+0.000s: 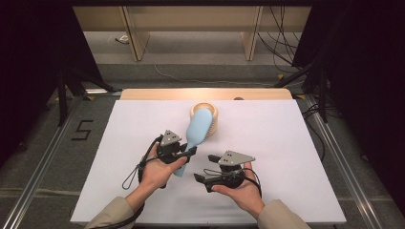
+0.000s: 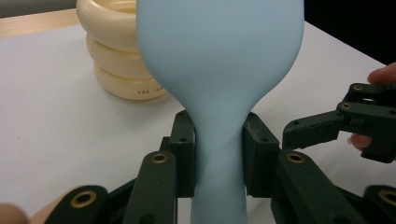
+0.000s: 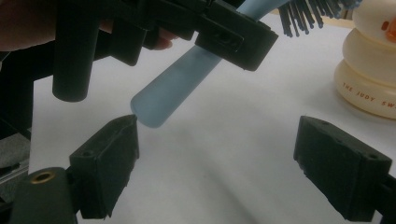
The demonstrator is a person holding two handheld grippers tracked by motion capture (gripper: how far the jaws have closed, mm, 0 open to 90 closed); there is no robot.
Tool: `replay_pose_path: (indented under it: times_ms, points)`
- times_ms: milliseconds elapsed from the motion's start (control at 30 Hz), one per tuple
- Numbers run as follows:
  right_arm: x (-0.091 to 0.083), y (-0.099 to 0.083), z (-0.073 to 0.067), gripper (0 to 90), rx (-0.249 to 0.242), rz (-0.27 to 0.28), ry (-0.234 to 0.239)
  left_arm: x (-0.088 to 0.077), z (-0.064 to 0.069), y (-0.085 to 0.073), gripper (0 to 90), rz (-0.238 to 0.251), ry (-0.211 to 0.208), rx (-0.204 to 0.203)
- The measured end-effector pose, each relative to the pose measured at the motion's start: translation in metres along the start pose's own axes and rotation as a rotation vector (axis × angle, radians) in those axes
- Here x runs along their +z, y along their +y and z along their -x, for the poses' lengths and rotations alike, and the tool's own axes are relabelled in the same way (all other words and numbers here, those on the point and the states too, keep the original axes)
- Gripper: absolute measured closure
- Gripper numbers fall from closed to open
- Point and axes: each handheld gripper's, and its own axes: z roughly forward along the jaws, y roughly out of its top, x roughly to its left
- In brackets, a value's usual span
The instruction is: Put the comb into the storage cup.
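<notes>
A light blue hairbrush [image 1: 197, 131] is lifted over the white table, with its head above a cream ribbed holder [image 1: 213, 121]. My left gripper [image 1: 187, 153] is shut on the neck of the hairbrush's handle [image 2: 219, 154], both pads pressing its sides. The handle's rounded end [image 3: 159, 105] points toward my right gripper [image 3: 215, 163], whose jaws stand wide apart with nothing between them. The left pad of that gripper sits just below the handle tip. In the high view my right gripper [image 1: 203, 169] lies low, right of the brush handle, pointing left.
The white table [image 1: 286, 157] lies under both hands. The cream ribbed holder [image 2: 119, 60] stands near its far middle edge. A wooden board [image 1: 157, 94] borders the back edge. Cables and dark stand legs lie on the floor beyond.
</notes>
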Motion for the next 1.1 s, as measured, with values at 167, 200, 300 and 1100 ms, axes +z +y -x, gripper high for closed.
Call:
replay_pose_path:
  times_ms: [167, 200, 300, 1100]
  points:
    - [0.0016, 0.0006, -0.0009, 15.2, -0.001, 0.002, 0.004, 0.0004, 0.0009, -0.0003, 69.1, 0.002, 0.0, 0.002]
    - [0.0019, 0.0007, -0.0011, 15.2, -0.001, 0.001, 0.004, 0.0005, 0.001, -0.0004, 69.1, 0.002, 0.0, 0.002]
    - [0.0027, 0.001, -0.0016, 15.2, 0.0, 0.002, 0.006, 0.001, 0.0017, -0.0009, 69.1, 0.0, -0.002, 0.004]
    - [0.0085, 0.0037, -0.004, 15.2, 0.002, 0.002, 0.013, 0.0028, 0.006, -0.002, 69.1, 0.007, -0.009, 0.015]
